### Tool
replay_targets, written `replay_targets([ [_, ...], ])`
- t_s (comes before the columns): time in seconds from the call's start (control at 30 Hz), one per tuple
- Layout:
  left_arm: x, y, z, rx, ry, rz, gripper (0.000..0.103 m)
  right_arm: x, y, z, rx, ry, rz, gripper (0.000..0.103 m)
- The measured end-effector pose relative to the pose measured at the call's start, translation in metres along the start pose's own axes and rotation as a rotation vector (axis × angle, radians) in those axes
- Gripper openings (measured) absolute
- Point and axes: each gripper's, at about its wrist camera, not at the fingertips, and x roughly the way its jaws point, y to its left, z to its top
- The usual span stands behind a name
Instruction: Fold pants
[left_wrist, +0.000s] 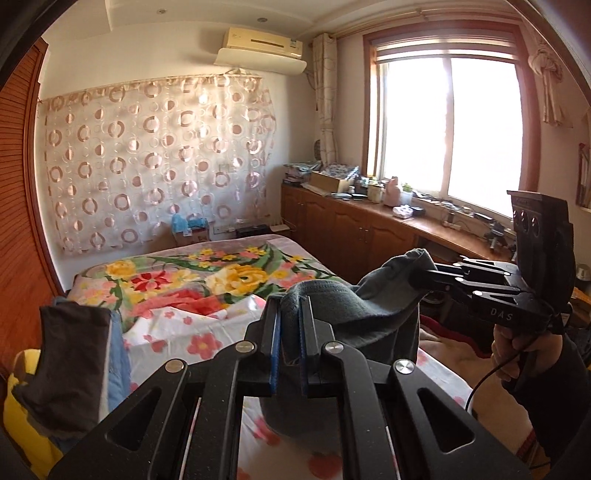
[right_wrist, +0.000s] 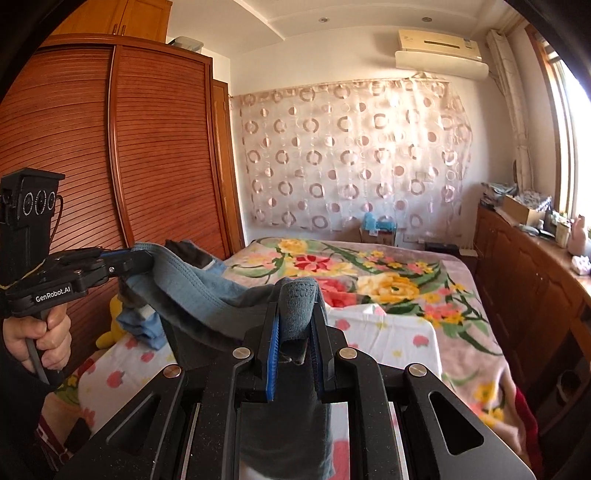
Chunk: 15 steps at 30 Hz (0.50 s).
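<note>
**A:** Where are the pants relative to my hand-held grippers?

**B:** I have the grey pants (left_wrist: 354, 317) lifted off the floral bed (left_wrist: 207, 280), strung between both tools. The left hand-held gripper (left_wrist: 290, 332) is clamped on one bunch of the waistband, cloth squeezed between its blue pads (left_wrist: 274, 354). The right hand-held gripper (right_wrist: 293, 332) is clenched on another bunch, and the fabric drapes down over its frame.

**A:** What can't you make out?

**B:** The legs hang below both cameras, cut off by the gripper bodies, so I cannot tell how far down they reach or whether they touch the bed.

**A:** Do the views differ?

**B:** The left wrist view shows the right tool from the side, at the right, its fingers biting the far edge of the pants, with a window (left_wrist: 447, 125) and a cluttered counter (left_wrist: 424, 225) behind. The right wrist view instead shows the left tool at the left before a slatted wardrobe (right_wrist: 110, 147), plus a blue garment (right_wrist: 144, 325) lying on the bed.
</note>
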Motion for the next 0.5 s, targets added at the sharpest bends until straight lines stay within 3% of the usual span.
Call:
replay_targets([
  [0.17, 0.024, 0.028, 0.049, 0.026, -0.050, 0.077, 0.009, 0.062, -0.016, 0.043, -0.008, -0.041, -0.032, 0.015],
  [0.3, 0.028, 0.033, 0.078, 0.069, -0.080, 0.100, 0.009, 0.083, -0.022, 0.077, -0.012, -0.106, -0.060, 0.015],
  [0.4, 0.034, 0.037, 0.065, 0.077, -0.045, 0.103, 0.009, 0.093, -0.022, 0.074, -0.015, -0.092, -0.065, 0.015],
  [0.5, 0.041, 0.037, 0.027, 0.075, 0.024, 0.105, 0.009, 0.104, -0.019, 0.046, -0.001, -0.034, -0.039, 0.015],
])
